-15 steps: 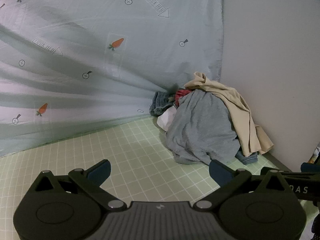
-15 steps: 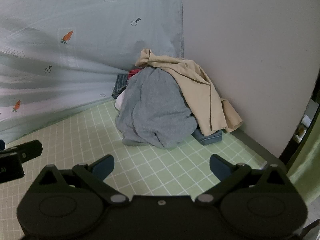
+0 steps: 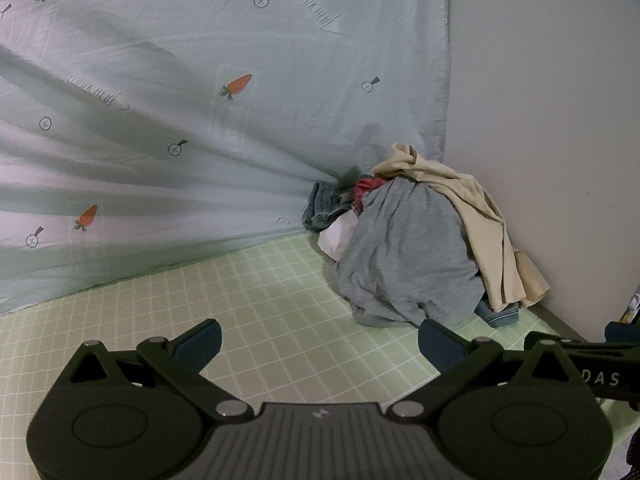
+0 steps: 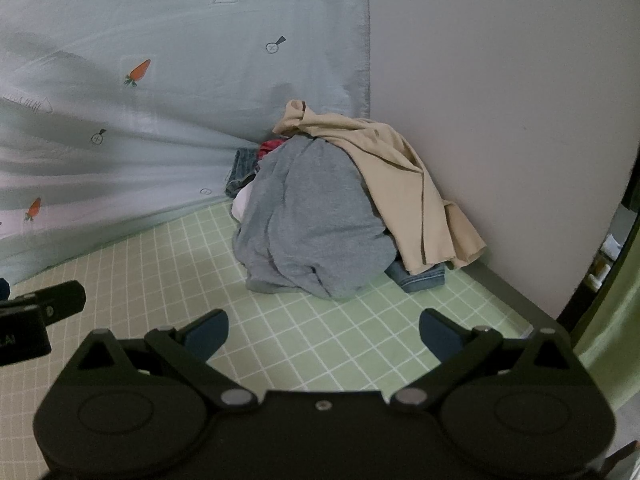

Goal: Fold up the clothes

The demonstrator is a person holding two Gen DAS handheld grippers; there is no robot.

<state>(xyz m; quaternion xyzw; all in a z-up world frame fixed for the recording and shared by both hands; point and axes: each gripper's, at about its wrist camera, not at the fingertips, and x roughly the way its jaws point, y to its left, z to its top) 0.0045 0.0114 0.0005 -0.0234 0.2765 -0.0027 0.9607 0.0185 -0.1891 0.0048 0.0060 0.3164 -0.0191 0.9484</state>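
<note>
Grey-topped clothes pile [image 3: 412, 252] lies beyond both spread tongs [image 3: 319, 343] [image 4: 323, 335] (nothing gripped).

We see a pale green sheet with a white grid [image 3: 256, 304] covering the bed surface. Lying on it, far right in the corner: a pile of clothes [image 4: 320, 216], grey garment [image 3: 408, 256] in front, beige garment [image 3: 480, 224] draped over the top, denim piece [image 4: 420, 278] sticking out underneath.
</note>
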